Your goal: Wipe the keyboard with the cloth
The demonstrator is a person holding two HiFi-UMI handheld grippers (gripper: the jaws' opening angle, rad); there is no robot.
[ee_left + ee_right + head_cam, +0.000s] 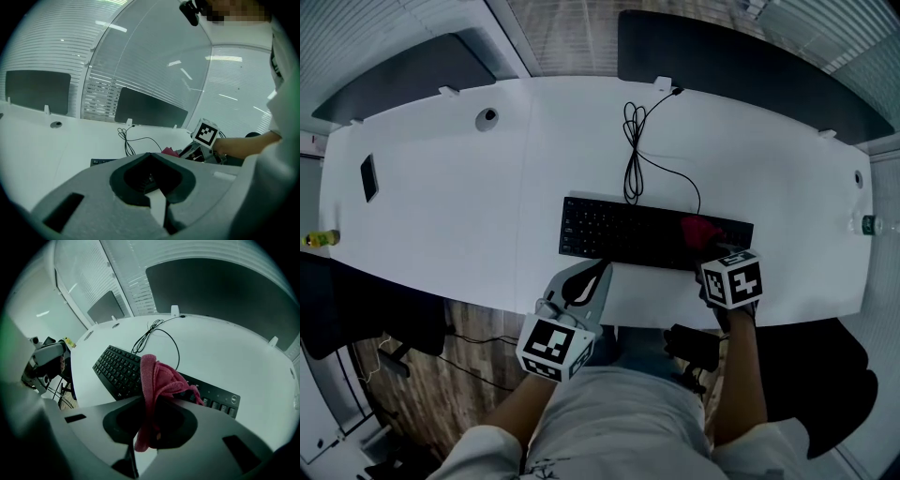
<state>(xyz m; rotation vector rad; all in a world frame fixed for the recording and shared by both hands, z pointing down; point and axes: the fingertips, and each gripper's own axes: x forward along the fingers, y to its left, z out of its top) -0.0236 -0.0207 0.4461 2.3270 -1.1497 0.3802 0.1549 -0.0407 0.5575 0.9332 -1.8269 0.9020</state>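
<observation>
We are gripping the pink cloth (157,380) in the right gripper (712,251), its jaws clamped on a bunched fold so that a loop is standing up past the tips and a tail is hanging down between them. The cloth is sitting over the right end of the black keyboard (628,230), which is lying near the front edge of the white desk (441,187); whether it is touching the keys we cannot tell. The left gripper (598,272) is hovering at the desk's near edge, just beside the keyboard's left front corner, its jaws closed together on nothing. We are judging the main risk to be the keyboard sliding as the cloth drags across it, since nothing is bracing it and its cable (633,155) is lying slack behind. Pressing hard could also be snagging the loose tail on key edges and tugging the cloth out of the jaws. As for containers, we are seeing only a yellowish bottle (321,238) at the desk's left edge and a second bottle (868,225) at its right, both well apart from the keyboard, and we cannot tell what either is holding
</observation>
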